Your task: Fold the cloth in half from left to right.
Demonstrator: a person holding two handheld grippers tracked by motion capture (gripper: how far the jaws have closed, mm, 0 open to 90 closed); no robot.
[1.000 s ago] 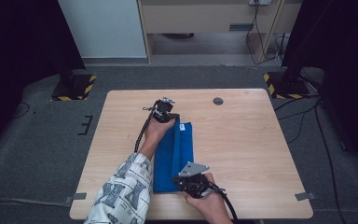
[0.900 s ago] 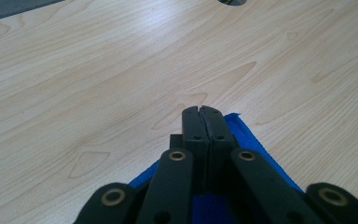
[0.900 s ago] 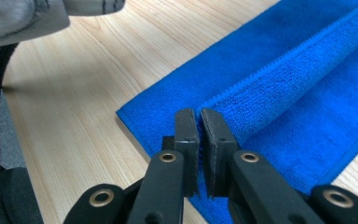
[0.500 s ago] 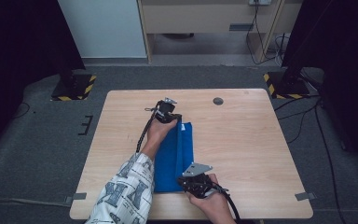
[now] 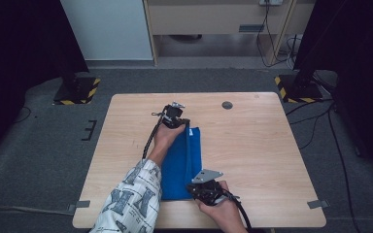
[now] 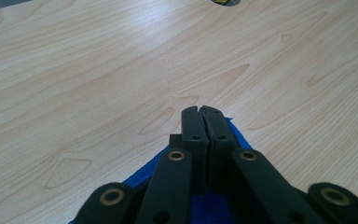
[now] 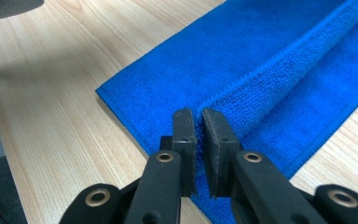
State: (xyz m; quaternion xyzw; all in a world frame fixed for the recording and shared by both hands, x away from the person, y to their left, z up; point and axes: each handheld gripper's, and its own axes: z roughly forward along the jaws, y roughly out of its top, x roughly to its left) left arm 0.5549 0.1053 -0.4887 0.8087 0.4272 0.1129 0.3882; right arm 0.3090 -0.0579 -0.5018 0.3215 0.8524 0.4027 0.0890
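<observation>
Since the earlier frames very little has changed: the right gripper (image 5: pixel 200 187) has shifted only slightly at the near end of the blue towel (image 5: pixel 179 170), and the left gripper (image 5: pixel 180 122) sits where it was at the far end.

High view: a light wooden table (image 5: pixel 262 145) stands on grey carpet. The blue towel lies on it lengthwise, a long narrow strip running away from the person, a little left of the table's middle. A raised fold line runs along its length. The left hand (image 5: pixel 164 137), in a patterned sleeve (image 5: pixel 131 204), reaches across the towel to its far edge. The right hand (image 5: pixel 218 206) holds its gripper at the towel's near right corner. A small dark round grommet (image 5: pixel 227 105) sits in the table beyond the towel.

Left gripper view: the two black jaws are pressed together with no gap between them, low over the towel's (image 6: pixel 235 133) corner. Blue cloth shows beside and under them; whether any is pinched between the pads cannot be made out.

Right gripper view: the jaws stand a narrow slit apart, right at the near end of the towel's (image 7: pixel 270 60) raised fold (image 7: pixel 279 70). The fold runs up to the slit; the pads do not visibly clamp it.
</observation>
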